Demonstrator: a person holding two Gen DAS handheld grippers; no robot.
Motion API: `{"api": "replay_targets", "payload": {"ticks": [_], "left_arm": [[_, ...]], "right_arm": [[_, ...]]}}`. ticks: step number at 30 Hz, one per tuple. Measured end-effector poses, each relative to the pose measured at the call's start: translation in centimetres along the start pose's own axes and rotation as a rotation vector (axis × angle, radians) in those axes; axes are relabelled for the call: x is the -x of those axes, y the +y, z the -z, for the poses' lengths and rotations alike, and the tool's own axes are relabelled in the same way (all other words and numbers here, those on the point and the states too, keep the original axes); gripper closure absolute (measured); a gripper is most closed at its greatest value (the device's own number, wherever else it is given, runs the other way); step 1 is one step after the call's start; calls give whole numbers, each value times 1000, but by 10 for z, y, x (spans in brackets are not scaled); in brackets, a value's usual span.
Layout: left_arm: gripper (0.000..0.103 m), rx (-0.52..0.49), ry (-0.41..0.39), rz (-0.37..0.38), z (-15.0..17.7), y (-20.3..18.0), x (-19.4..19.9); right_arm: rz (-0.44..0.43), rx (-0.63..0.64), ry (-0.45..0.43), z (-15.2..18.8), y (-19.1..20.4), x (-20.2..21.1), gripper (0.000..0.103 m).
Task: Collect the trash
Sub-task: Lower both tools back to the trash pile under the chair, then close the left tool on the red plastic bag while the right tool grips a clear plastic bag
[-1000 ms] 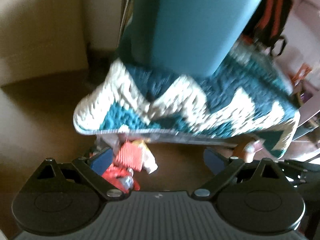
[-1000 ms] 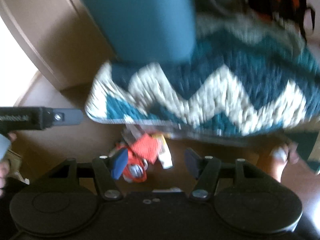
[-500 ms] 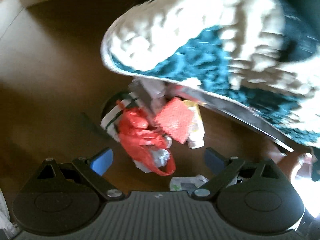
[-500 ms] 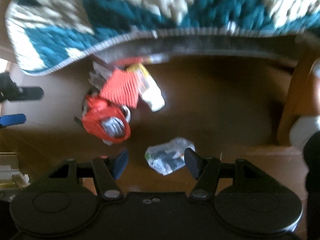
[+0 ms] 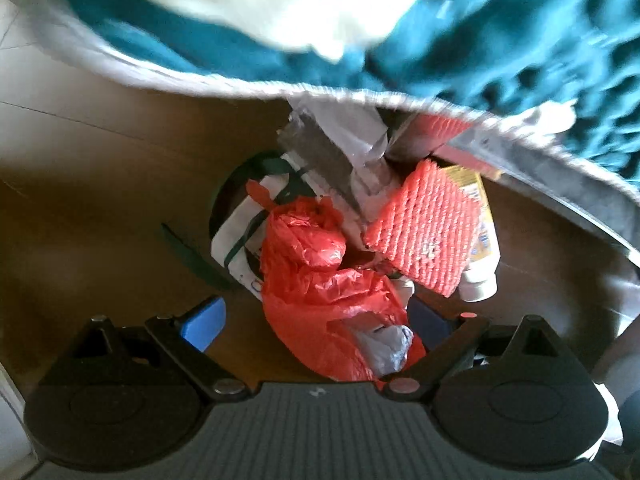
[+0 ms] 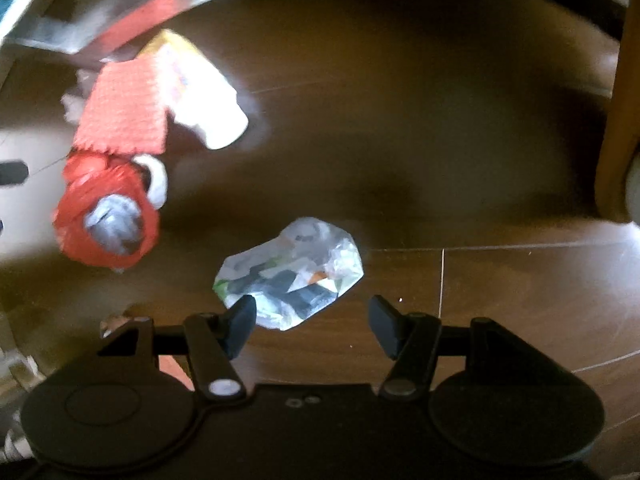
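Both tongs stood wide and held nothing. Left tongs pointed down over a heap of litter on the dark wood floor, the red plastic bag lying between its blue-padded fingers without being pinched; whether a pad brushed it could not be told. Right tongs hung over a crumpled clear wrapper lying apart from the heap, its left finger at the wrapper's near edge. Bag judged light, soft and slippery, likely to collapse under the pads; best taken at the bunched, knotted part near its top, where the film is thickest. Wrapper judged feather-light and crackly, springy; a pinch across its middle ridge should hold, an edge grip may slide off. Left view alone showed the pile in depth: a red ribbed pad leaning on a white-capped bottle with a yellow label, grey packaging and a white paper bag with green handles beneath, all tucked under the hem of a teal-and-cream knitted blanket. Right view alone showed the stray wrapper, the open floor boards beyond, and a wooden furniture leg at the right edge; its picture of the heap was blurred.
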State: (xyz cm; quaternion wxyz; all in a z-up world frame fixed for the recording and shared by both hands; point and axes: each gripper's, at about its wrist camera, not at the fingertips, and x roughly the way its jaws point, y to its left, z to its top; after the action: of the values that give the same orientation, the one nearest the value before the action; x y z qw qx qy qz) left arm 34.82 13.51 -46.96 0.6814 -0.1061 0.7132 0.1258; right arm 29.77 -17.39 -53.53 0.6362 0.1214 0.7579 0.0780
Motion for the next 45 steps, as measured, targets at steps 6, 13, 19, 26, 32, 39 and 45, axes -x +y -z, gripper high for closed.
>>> {"api": "replay_targets", "payload": {"ticks": [6,13,19,26,32,39,45], "left_arm": [[5,-19,36,-7,-7,-8,-33],[7,-13,61,-28,-19,-3,-65],[37,-9,77,-9,-23,-2,-79],[61,10,79,24,-24,3,-81],[69,31,88,38,-23,12,-70],[70,53,95,47,-18,14,-34],[70,69,91,55,9,3,12]], "right_arm": [[-40,-89,35,-16,-3,-30,41],[-17,-104,60,-22,-2,-56,41],[16,-76,67,-24,-5,-68,44],[18,-53,71,-26,0,-72,77],[45,19,49,-26,11,-60,92],[71,98,1,-23,16,-26,93],[75,150,-68,-11,29,20,93]]}}
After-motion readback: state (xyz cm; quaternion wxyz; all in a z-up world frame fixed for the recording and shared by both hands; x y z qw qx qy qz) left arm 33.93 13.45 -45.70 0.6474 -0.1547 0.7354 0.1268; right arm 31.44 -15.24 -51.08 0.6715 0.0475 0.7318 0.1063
